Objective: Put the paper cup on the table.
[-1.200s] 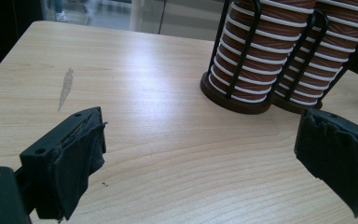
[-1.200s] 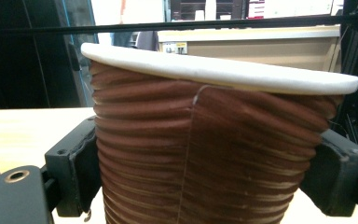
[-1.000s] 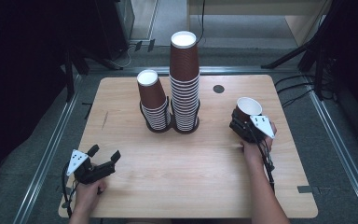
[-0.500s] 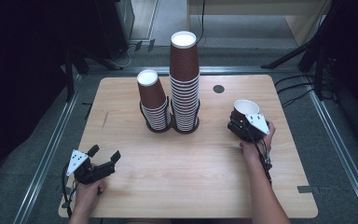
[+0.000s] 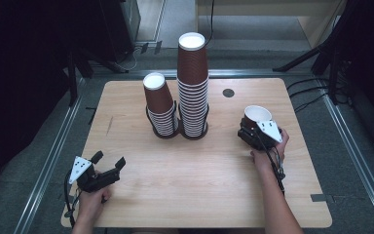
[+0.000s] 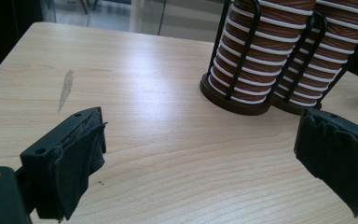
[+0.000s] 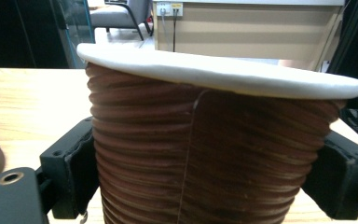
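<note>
**Right gripper held 1 cup upright as it came down toward the table**

The right gripper [image 5: 254,127] had its 2 jaws closed against the ribbed brown sides of a single paper cup [image 5: 257,116], mouth up, white rim level. In the right gripper view the cup [image 7: 214,154] sat squarely between the black jaws. Compared with 1 second before, the cup had turned from tilted to upright and sat slightly lower and closer to the person; whether its base touched the table [image 5: 214,195] could not be told.

The left gripper [image 5: 108,170] stayed where it had been, near the table's front left corner, jaws spread wide with nothing between them.

Farther back, 2 stacks of upside-down cups stood in black wire holders, touching side by side: the short stack [image 5: 159,105] on the left, the tall stack [image 5: 193,83] on the right. Neither had moved. The held cup was well apart from both.
</note>
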`<state>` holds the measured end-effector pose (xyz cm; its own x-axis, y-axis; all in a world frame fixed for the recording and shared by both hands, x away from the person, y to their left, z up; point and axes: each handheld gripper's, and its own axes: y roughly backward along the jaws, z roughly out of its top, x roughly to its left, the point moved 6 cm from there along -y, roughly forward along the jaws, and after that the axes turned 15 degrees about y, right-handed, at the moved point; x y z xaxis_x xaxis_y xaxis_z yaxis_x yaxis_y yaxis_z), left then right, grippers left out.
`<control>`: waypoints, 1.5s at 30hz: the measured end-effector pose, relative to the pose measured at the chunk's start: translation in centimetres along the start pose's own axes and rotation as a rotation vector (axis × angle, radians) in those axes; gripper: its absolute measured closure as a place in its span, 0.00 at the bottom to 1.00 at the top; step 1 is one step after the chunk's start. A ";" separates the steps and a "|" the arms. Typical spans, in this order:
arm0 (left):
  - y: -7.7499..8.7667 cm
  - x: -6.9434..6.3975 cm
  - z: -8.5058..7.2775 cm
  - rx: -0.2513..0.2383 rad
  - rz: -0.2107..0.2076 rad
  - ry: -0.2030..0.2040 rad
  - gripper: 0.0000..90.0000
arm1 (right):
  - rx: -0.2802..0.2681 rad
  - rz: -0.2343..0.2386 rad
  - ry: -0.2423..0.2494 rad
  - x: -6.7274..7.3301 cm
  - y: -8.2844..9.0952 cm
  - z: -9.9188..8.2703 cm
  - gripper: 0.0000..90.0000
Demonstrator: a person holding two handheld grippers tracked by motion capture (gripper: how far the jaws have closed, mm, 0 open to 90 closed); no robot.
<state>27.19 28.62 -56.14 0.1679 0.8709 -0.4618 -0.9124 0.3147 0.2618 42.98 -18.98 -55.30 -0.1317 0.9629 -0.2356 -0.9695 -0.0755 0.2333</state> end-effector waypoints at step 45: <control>0.1 0.2 0.1 -0.006 0.007 0.015 0.03 | -0.058 0.057 -0.006 -0.2 3.7 -0.7 0.00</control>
<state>27.24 28.90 -56.11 0.1558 0.8672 -0.4730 -0.9157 0.3063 0.2599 39.30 -19.61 -55.10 -0.1861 0.9581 -0.2178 -0.9707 -0.1450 0.1915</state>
